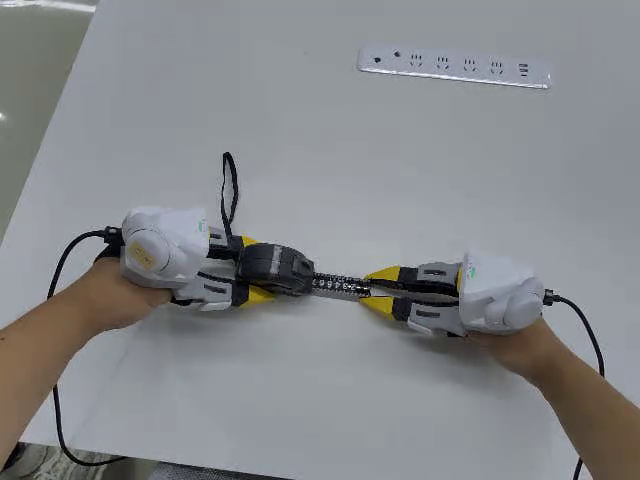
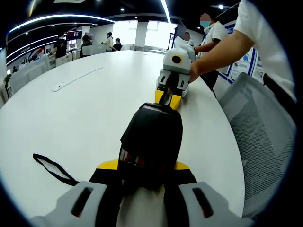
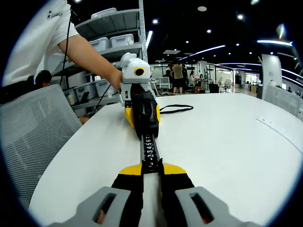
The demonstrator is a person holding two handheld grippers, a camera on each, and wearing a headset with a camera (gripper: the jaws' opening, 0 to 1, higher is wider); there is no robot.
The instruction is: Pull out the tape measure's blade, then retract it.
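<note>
Near the front edge of the desk (image 1: 330,150) we have the tape measure (image 1: 285,270) strung between our two tools. Our left hand-held gripper (image 1: 255,270) is clamped on the black case (image 1: 275,268), one jaw on each flank; its own view shows the case (image 2: 151,137) wedged between the yellow tips. Our right hand-held gripper (image 1: 375,288) is closed on the free end of the blade (image 1: 338,286), which runs straight from the mouth of the case to the jaws. In the right gripper view the blade (image 3: 149,146) shows printed numerals along a short exposed stretch, so we judge only a little of it is out. The wrist strap (image 1: 230,190) lies slack on the desk behind the case, and a power strip (image 1: 453,67) sits well apart at the far side. We take this to be the pull-out step, early on, with the retraction not yet done. Next, we think the right tool should draw away along the blade's line while the left holds the case steady and low to the desk, so the blade does not twist or buckle. For the return, we would walk the right tool back toward the case rather than let go, since a freed blade may whip in.
</note>
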